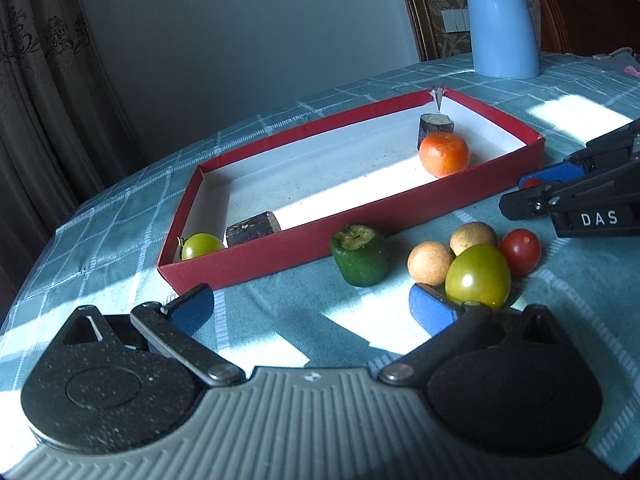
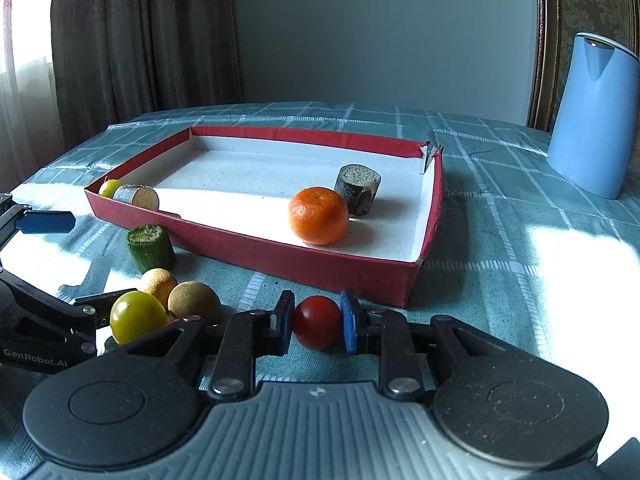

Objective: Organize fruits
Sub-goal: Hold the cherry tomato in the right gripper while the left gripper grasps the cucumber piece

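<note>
The right tongs are gripping a red tomato between their blue pads, low over the worktop. The grip is sitting across the widest part, which looks sound; in my judgement the squeeze should be kept light, as the skin is likely to split, and the lift should clear the near wall of the red box lying just ahead of the tongs.

The left tongs are standing wide open and holding nothing. A green tomato is sitting just ahead of their right pad, with two tan balls and a green stub beyond it.

Further ahead, inside the box, an orange, two dark cut pieces and a small green tomato are lying.

A checked blue cloth is covering the worktop, with sun patches falling across it. A blue kettle is standing far right; curtains and a grey wall are closing the room behind.
</note>
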